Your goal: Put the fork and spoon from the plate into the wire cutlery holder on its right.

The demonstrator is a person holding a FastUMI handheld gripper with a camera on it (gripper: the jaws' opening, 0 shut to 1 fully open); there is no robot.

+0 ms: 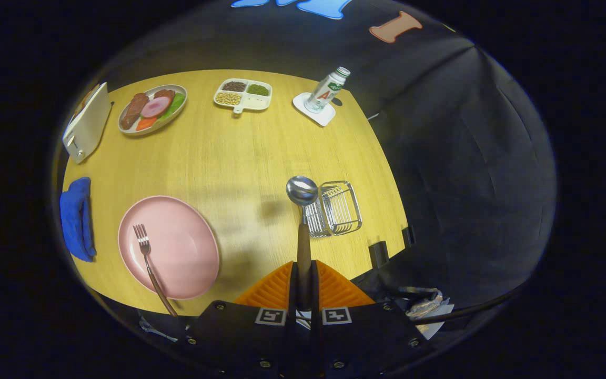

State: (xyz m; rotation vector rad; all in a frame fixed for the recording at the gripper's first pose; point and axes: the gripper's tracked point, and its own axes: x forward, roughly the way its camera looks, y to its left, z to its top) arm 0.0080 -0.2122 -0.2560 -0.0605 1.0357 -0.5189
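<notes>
Claw (pixel 303 287) closed on the spoon (pixel 303 210): handle pinched between both fingers, bowl sticking out ahead and raised above the counter (pixel 240 152). Grip sits low on the handle, so most of the spoon's length hangs forward of the fingers.

Spoon judged light, rigid, smooth metal; likely to pivot or slip in the pinch if knocked against wire. A firm squeeze on the flat of the handle is probably what keeps it from rotating.

Wire cutlery holder (pixel 337 208) is seen just ahead and slightly right of the spoon bowl, standing on the counter near its right edge. Bowl overlaps the holder's left side in view; whether it is over the opening cannot be told. The holder looks light and could be shoved if the spoon catches a wire.

Fork (pixel 148 258) lies on the pink plate (pixel 177 247) to the left of the fingers, tines away, handle overhanging the near rim. That overhang is judged the best place to take hold: thin, stiff, slippery, hard to lift off a flat plate otherwise.

Blue cloth (pixel 76 218) left of the plate. Beyond: food plate (pixel 151 108), divided tray (pixel 243 95), bottle (pixel 326 90) on a coaster.

Spoon step looks near its end; fork not yet done.
</notes>
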